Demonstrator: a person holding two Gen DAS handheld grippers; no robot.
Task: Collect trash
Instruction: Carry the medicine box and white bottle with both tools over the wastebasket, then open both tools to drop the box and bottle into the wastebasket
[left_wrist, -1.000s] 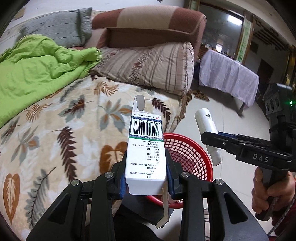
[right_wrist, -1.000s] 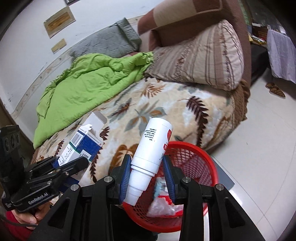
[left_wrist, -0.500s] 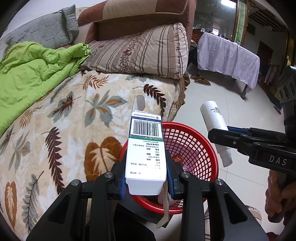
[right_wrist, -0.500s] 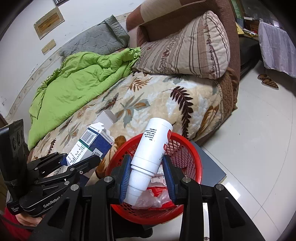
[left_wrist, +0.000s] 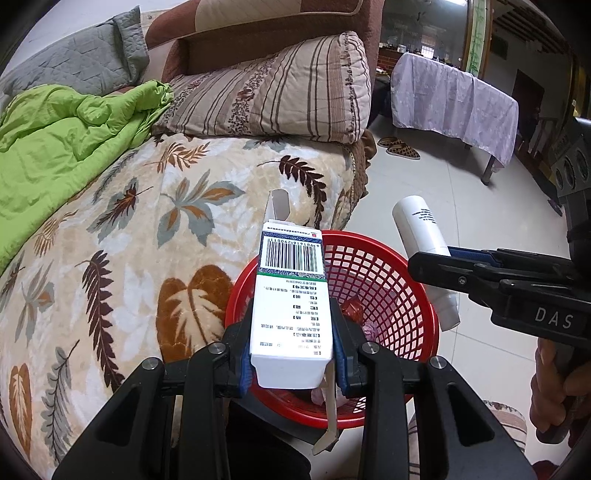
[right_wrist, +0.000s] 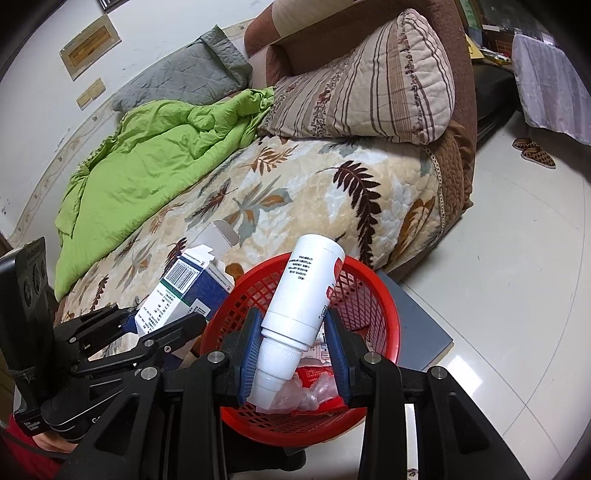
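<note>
Left gripper clamped on the lower end of a white carton, barcode face up, top flap open, a torn flap dangling below. Held over the near rim of the red mesh basket, likely for a clean drop inside. Right gripper clamped on the neck of a white bottle, cap end pointing down and tilted above the same basket, apparently for the same reason. Some crumpled plastic and wrappers already in the basket, standing on the floor just beside the bed. Both pieces light, rigid enough for a simple release.
</note>
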